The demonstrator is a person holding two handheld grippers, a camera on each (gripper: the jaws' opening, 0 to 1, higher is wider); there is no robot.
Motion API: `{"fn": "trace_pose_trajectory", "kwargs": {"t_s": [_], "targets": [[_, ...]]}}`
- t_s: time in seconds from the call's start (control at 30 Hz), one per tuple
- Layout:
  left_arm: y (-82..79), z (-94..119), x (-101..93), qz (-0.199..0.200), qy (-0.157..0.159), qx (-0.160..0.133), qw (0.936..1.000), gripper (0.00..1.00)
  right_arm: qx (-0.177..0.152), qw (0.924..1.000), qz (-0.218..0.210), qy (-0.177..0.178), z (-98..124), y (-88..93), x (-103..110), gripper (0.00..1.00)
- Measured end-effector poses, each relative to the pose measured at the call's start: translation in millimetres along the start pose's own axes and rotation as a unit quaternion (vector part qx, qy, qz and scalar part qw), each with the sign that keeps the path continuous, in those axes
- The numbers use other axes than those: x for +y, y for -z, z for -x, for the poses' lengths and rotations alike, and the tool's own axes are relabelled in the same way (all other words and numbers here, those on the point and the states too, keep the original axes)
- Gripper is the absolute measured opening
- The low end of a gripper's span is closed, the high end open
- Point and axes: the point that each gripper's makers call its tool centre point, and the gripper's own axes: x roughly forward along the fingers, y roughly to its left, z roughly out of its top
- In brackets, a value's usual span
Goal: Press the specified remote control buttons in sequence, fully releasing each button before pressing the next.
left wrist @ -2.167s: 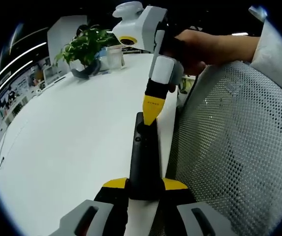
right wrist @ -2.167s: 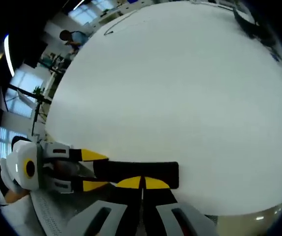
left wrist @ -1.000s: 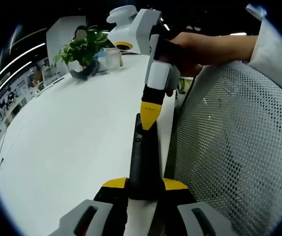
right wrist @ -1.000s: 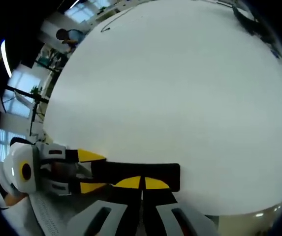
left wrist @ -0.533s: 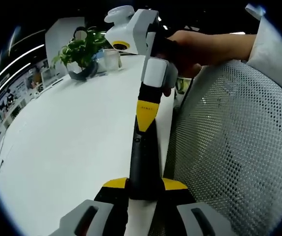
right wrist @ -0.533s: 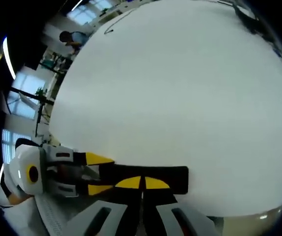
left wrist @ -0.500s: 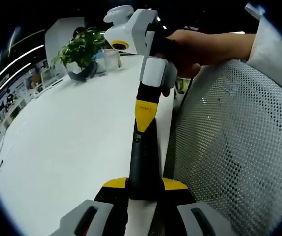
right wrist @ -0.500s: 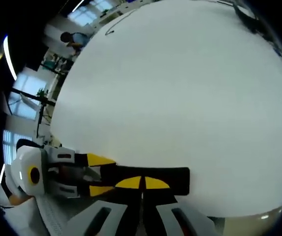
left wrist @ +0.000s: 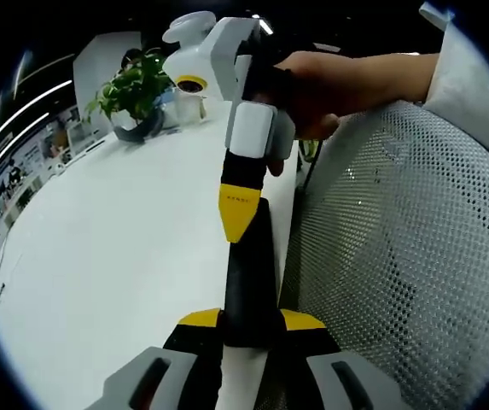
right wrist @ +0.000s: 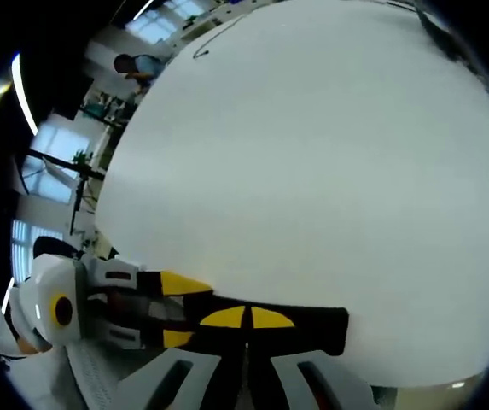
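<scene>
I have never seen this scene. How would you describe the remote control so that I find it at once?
Look at the big white table, then at its edge next to the mesh chair back. There a long, slim black remote lies on the table, its near end clamped in the left gripper while the shut right gripper touches its top with yellow tips. It is the sole black bar on the table.

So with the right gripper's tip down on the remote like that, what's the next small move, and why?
Probably lift the right gripper straight off the remote before the next press. In the left gripper view its shut yellow tip rests on the remote's top face, while the left gripper clamps the near end at the white table edge. The task wants each button fully released first.
</scene>
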Motion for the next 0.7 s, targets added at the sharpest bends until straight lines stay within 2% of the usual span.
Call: {"fn": "trace_pose_trajectory", "kwargs": {"t_s": [0.27, 0.7], "targets": [[-0.1, -0.4, -0.5, 0.002, -0.001, -0.001, 1.0000, 0.24, 0.007, 0.9999, 0.007, 0.004, -3.4, 2.5, -0.9, 0.00], [0.2, -0.7, -0.1, 0.006, 0.000, -0.002, 1.0000, 0.24, -0.002, 0.9997, 0.018, 0.018, -4.9, 2.3, -1.5, 0.00]]}}
